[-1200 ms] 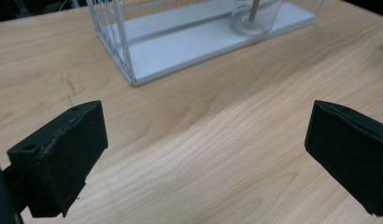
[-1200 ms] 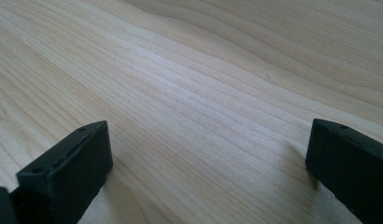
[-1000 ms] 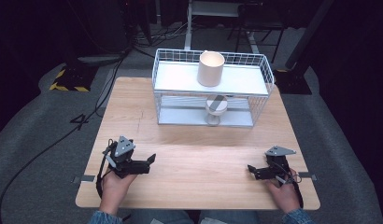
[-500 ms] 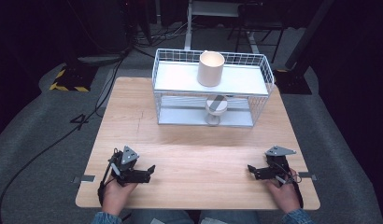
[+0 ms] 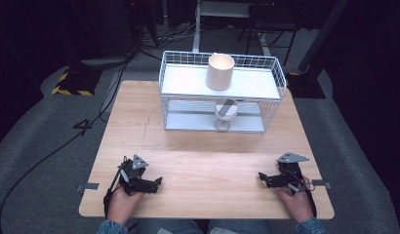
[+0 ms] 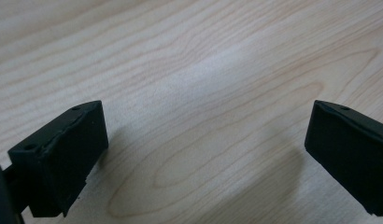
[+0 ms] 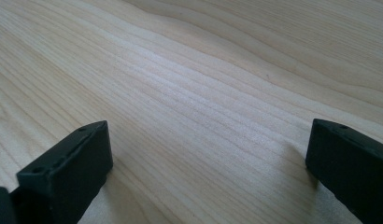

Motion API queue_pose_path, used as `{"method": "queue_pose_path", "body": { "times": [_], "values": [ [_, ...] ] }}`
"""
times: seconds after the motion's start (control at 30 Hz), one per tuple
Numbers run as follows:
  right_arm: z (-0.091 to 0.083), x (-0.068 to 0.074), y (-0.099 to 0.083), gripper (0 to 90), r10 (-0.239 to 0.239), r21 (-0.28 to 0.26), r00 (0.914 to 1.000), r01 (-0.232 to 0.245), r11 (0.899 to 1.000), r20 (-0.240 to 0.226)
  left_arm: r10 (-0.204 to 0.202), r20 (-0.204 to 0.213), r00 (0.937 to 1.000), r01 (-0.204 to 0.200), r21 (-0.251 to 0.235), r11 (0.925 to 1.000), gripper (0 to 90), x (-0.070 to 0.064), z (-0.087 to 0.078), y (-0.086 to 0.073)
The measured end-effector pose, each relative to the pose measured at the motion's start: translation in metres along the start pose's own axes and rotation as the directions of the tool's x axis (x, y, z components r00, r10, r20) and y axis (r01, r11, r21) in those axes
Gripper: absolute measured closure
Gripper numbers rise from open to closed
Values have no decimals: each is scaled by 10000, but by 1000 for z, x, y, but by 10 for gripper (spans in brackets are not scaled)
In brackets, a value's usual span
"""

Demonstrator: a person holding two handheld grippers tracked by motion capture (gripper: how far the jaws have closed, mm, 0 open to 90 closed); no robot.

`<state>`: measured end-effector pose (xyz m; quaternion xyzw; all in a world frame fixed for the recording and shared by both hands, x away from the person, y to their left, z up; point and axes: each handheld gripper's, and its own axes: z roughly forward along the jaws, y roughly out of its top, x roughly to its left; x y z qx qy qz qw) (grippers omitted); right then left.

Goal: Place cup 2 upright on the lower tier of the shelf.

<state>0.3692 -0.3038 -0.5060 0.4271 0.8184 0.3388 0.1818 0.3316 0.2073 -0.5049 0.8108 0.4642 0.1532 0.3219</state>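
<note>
Grippers: we find the left gripper (image 5: 156, 181) and right gripper (image 5: 261, 176) both spread wide, grasping nothing, low over the wooden table (image 5: 208, 165).

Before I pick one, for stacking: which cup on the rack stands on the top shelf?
The plain cream cup stands on the top shelf; the stemmed cup sits below.

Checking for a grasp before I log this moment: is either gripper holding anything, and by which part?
Nothing is held. The left gripper and right gripper both stand open over the bare light wooden table.
</note>
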Motion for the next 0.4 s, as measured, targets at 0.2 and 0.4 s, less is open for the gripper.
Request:
{"method": "queue_pose_path", "body": {
  "times": [0.2, 0.4],
  "values": [
    [0, 0, 0, 8, -4, -3, 10000, 4, 10000, 1, 26, -296, 9996, -25, 22, 10000, 9, 1, 2, 1],
    [0, 0, 0, 8, -3, 0, 10000, 3, 10000, 3, -117, -364, 9993, 116, -21, 9999, 3, 1, 2, 0]
  ]
}}
